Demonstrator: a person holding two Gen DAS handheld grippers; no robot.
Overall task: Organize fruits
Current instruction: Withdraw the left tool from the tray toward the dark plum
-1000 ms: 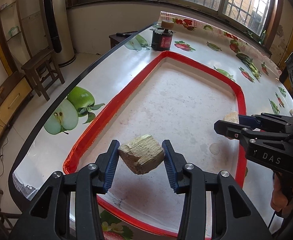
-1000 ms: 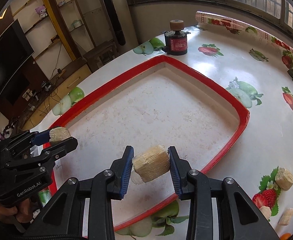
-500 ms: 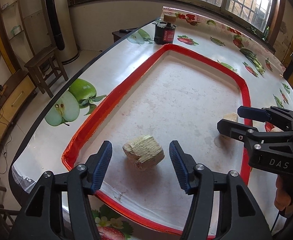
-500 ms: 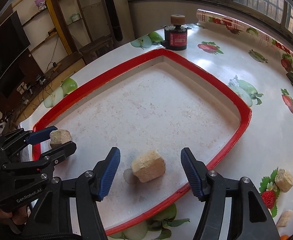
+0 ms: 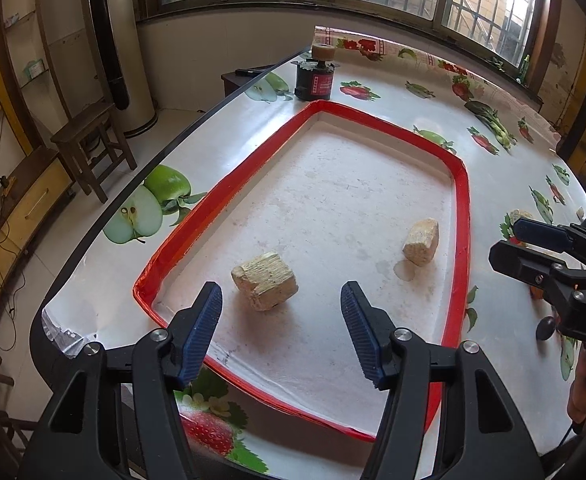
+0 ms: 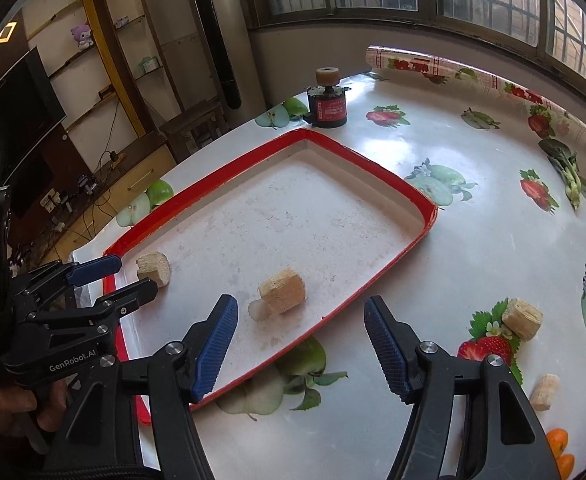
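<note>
fruit chunks (image 5: 265, 286) (image 6: 283, 290) look light, firm, crumbly; i'd pinch their flat sides. both hand-held grippers, left (image 5: 281, 330) and right (image 6: 301, 350), are released, empty.

Two tan fruit chunks (image 5: 264, 286) (image 5: 421, 241) lying apart in red-rimmed tray (image 5: 221, 196).

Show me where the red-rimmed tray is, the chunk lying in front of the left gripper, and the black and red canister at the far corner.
red-rimmed tray (image 5: 462, 216): left wrist view, on its right rim.
chunk (image 5: 264, 286): left wrist view, on its top face.
canister (image 6: 329, 110): right wrist view, on its red label.
</note>
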